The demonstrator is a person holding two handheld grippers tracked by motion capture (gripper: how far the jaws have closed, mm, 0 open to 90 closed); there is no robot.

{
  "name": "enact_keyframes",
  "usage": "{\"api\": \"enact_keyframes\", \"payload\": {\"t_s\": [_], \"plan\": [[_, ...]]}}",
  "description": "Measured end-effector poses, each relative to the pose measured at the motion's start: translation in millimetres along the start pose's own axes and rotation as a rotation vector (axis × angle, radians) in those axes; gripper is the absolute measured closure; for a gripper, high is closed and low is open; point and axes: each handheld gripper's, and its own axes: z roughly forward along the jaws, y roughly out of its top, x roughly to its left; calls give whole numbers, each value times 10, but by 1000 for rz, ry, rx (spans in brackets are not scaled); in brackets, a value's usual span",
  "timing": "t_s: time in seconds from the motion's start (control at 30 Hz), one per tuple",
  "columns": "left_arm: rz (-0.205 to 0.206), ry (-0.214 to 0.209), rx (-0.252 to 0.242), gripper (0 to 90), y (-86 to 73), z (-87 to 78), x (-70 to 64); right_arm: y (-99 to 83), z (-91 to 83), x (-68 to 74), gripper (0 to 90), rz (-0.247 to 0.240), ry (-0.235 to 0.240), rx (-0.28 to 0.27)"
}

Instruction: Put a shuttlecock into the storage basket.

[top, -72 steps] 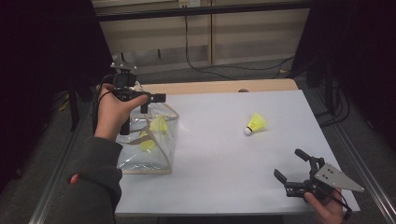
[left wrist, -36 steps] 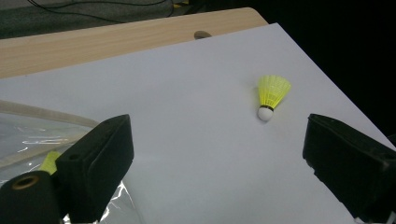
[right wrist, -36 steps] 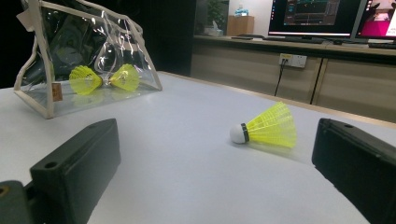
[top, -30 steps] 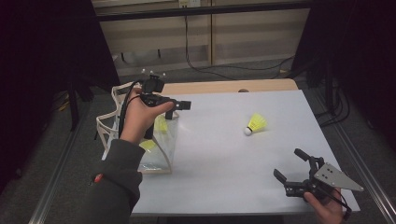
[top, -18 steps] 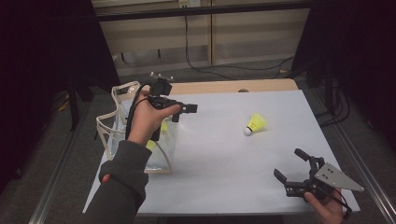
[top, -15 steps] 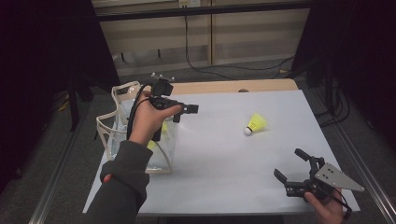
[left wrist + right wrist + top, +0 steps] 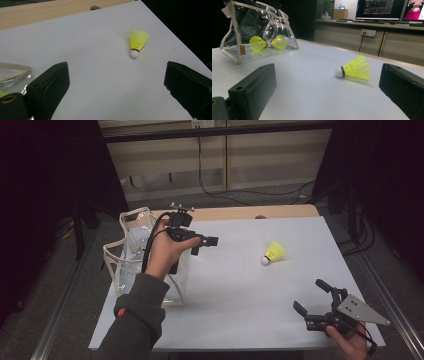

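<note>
A yellow shuttlecock (image 7: 272,252) with a white cork lies on its side on the white table (image 7: 235,290), right of centre. My left gripper (image 7: 204,245) hovers open and empty above the table beside a clear plastic bag (image 7: 142,252), and its jaws face the shuttlecock (image 7: 138,42). The left gripper (image 7: 117,75) holds nothing between its black jaws. My right gripper (image 7: 311,296) rests open near the front right corner. The right gripper (image 7: 328,77) looks toward the shuttlecock (image 7: 355,68) and the bag (image 7: 244,22), which holds two more yellow shuttlecocks (image 7: 257,43).
The bag's cream-trimmed rim (image 7: 13,67) sits just left of my left jaw. A wooden strip (image 7: 240,212) runs along the table's far edge. Monitors (image 7: 384,8) and a cabinet stand beyond the table in the right gripper view.
My left gripper has moved right, from over the bag out toward the table's middle. The bag now stands more upright. The right gripper and the loose shuttlecock have not moved.
</note>
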Motion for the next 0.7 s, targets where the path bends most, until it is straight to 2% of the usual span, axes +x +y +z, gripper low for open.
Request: {"api": "enact_keyframes", "payload": {"t_s": [0.7], "plan": [[23,-26,14,55,-82,245,-102,1,-2,-2,9,1,0,0]]}}
